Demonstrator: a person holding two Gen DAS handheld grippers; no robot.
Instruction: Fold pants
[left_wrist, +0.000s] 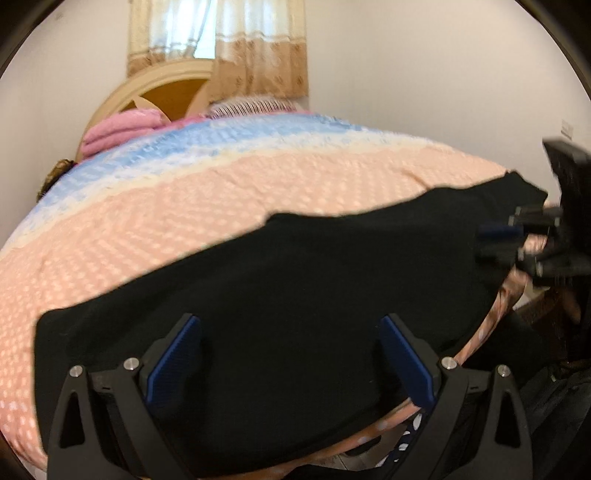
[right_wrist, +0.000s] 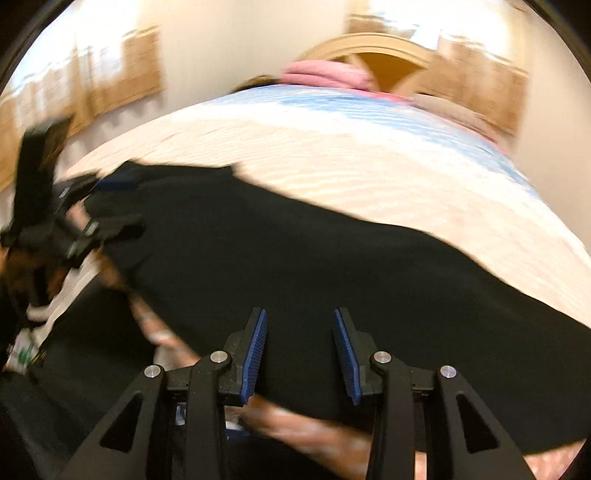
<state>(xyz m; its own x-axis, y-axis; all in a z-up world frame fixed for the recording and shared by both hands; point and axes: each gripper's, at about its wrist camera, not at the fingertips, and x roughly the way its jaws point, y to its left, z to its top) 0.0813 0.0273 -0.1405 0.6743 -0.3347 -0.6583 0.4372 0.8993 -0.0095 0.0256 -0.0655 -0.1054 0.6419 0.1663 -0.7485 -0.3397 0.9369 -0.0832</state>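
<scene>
Left gripper (left_wrist: 290, 325), fingers apart, hovers over black pants (left_wrist: 295, 266).

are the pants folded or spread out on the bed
Spread out. The pants lie as one long black strip across the bed; no doubled layer shows, though blur hides fine creases.

matt black cloth pants (left_wrist: 295, 277), seemingly nubbly bedspread (left_wrist: 184, 206)

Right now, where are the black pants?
The black pants lie spread on the near edge of the pink-and-blue bedspread, filling the lower half of both wrist views.
</scene>
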